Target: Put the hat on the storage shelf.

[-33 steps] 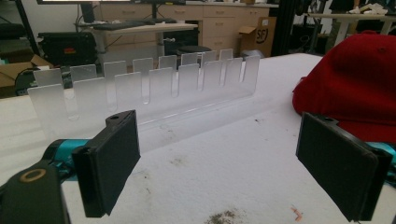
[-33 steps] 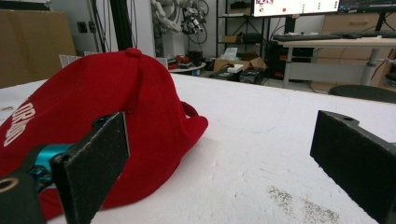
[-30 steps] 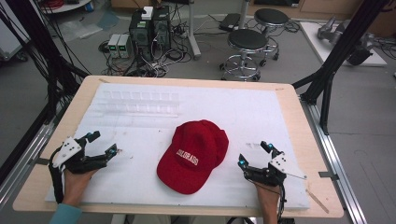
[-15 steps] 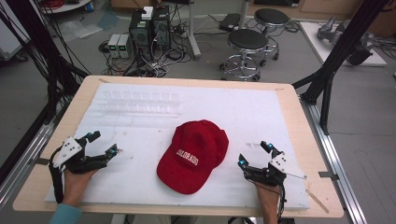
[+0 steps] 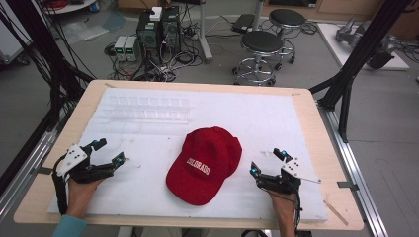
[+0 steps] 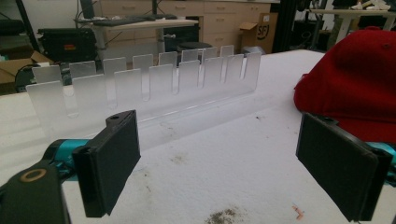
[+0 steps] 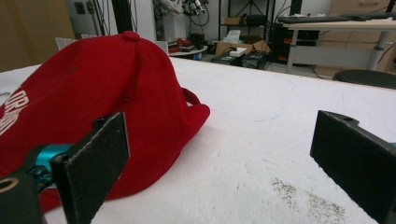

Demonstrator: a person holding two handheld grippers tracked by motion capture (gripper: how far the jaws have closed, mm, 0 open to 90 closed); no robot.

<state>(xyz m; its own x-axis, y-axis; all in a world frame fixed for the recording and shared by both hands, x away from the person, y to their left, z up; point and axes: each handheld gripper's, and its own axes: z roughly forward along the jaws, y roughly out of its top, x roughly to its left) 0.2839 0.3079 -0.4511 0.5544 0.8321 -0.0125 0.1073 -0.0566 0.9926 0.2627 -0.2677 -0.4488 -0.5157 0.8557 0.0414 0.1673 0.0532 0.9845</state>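
Observation:
A red baseball cap [image 5: 205, 163] with white lettering lies crown up on the white mat [image 5: 148, 133], brim toward the near edge. The cap [image 6: 355, 86] is at the right of the left gripper view, and the cap [image 7: 88, 102] takes up the left half of the right gripper view. My left gripper [image 5: 109, 152] rests at the near left, open, jaws wide apart with nothing between them [image 6: 229, 170]. To the cap's right, my right gripper [image 5: 267, 163] stands open and empty [image 7: 224, 163].
A clear acrylic slotted rack [image 5: 148, 108] stands on the far part of the mat, and the rack [image 6: 149, 88] runs across the left gripper view. Wooden table border [image 5: 336, 148] surrounds the mat. Stools [image 5: 262, 47] and computer cases [image 5: 158, 27] stand on the floor beyond.

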